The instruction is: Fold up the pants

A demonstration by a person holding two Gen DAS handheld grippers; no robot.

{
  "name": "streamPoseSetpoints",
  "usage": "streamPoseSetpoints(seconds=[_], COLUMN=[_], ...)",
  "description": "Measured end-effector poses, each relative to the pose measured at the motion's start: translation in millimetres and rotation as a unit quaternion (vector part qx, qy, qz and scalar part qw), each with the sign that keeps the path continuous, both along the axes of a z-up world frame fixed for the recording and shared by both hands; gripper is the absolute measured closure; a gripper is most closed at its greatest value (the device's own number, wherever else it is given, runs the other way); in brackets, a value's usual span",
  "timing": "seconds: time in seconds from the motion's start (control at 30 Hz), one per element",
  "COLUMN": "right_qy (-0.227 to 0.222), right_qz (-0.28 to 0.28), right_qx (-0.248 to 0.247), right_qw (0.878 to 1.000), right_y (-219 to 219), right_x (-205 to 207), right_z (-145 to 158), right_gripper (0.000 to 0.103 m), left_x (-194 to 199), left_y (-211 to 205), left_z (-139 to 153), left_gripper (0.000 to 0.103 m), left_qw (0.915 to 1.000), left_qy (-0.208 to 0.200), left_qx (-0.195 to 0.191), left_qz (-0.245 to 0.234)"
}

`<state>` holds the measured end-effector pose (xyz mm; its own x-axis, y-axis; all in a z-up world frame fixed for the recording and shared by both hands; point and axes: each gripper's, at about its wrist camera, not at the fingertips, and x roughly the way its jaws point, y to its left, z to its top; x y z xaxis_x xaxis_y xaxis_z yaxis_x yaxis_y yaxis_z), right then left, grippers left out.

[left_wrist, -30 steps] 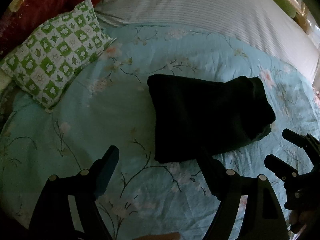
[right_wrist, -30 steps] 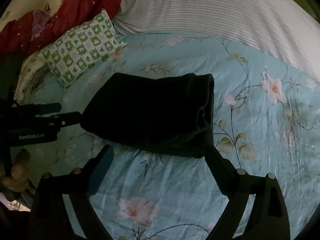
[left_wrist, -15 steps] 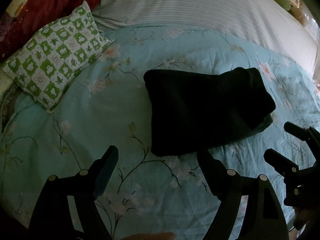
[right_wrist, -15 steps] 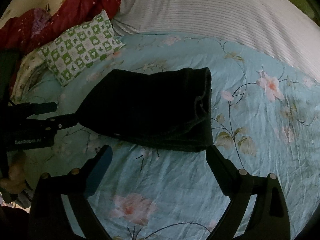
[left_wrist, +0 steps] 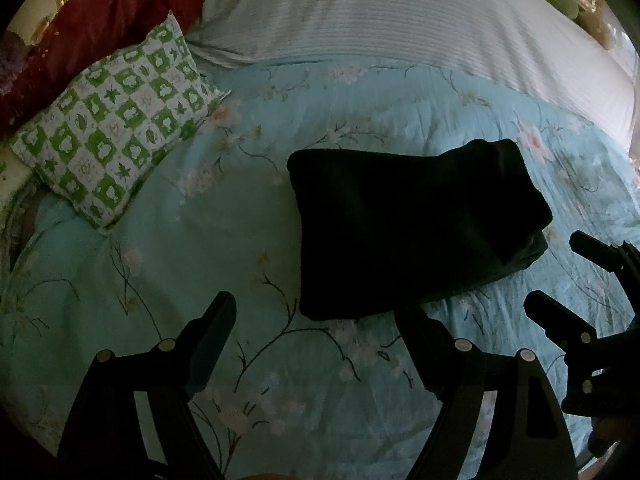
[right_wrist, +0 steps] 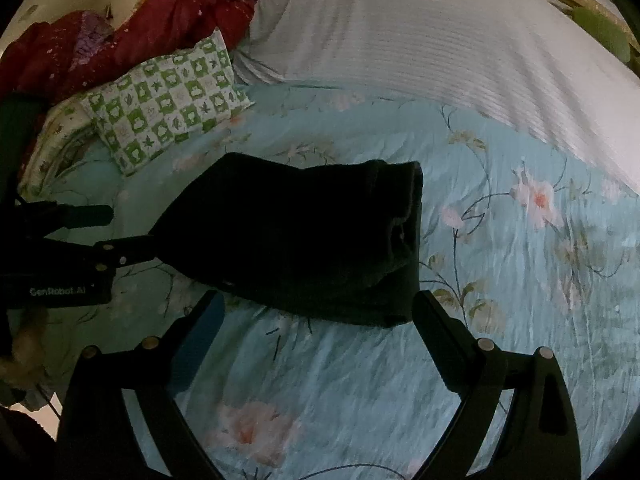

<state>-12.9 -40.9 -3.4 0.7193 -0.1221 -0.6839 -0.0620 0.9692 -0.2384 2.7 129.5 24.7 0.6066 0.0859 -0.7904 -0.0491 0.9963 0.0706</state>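
Note:
The dark pants (left_wrist: pixel 408 228) lie folded into a compact rectangle on the light blue floral bedspread (left_wrist: pixel 240 248); they also show in the right wrist view (right_wrist: pixel 296 236). My left gripper (left_wrist: pixel 316 316) is open and empty, just short of the pants' near left corner. My right gripper (right_wrist: pixel 316 308) is open and empty, just short of the pants' near edge. The right gripper also shows at the right of the left wrist view (left_wrist: pixel 560 276), and the left gripper shows at the left of the right wrist view (right_wrist: pixel 120 228).
A green and white checked pillow (left_wrist: pixel 116 136) lies at the far left, with a red quilt (right_wrist: pixel 140 32) behind it. A white striped sheet (left_wrist: pixel 400 12) covers the far part of the bed.
Both grippers have drawn back a little from the folded pants, which now sit slightly farther off in both views. The pants have not moved on the bed.

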Motion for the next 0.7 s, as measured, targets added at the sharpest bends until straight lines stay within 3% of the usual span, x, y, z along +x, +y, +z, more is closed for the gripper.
streamPoseSetpoints(seconds=[0.7], right_qy=[-0.017], right_qz=[-0.003], right_qx=[0.016], right_qw=[1.0], right_y=[-3.1], right_x=[4.4], right_z=[4.2], right_gripper=[0.008], left_x=[3.3], left_y=[-3.7], left_z=[-0.3], left_gripper=[0.02], left_qw=[0.9999], left_qy=[0.002], left_qx=[0.006], left_qz=[-0.008])
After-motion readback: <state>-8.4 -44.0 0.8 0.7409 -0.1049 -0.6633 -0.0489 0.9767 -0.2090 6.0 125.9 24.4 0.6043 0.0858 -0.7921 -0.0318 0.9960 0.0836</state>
